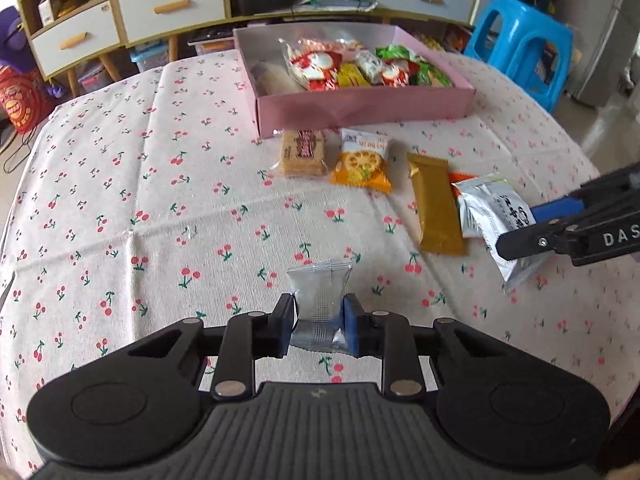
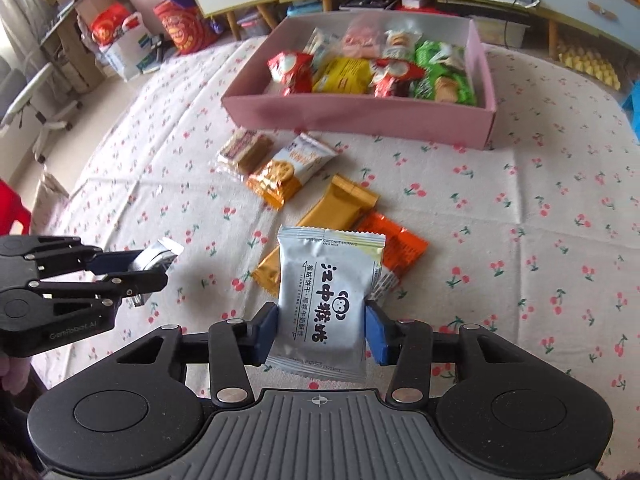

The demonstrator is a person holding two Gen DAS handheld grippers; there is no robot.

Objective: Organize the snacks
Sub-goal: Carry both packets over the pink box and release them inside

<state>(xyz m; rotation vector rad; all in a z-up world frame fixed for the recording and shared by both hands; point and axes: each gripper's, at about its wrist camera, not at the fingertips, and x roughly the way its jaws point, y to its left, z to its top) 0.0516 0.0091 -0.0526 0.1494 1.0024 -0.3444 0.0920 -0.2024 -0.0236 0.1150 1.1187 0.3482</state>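
Gripping small silver packet [image 1: 320, 304], left tool [image 1: 319, 330] sits clamped on it above counter [image 1: 140, 200], well short of pink box [image 1: 360, 108]. Right tool [image 2: 320, 330] clamped on white coconut packet [image 2: 326, 300], nearer box. Just before box front wall: cracker pack [image 1: 302, 152], orange biscuit bag [image 1: 362, 166], gold bar [image 1: 436, 208]. Bare cloth left of box.

Each camera looks forward and down along its own gripper's fingers, close above the tablecloth [image 1: 160, 200]. Both face the pink box [image 1: 360, 106] and share the loose packets before it; each sees the other gripper at its edge.
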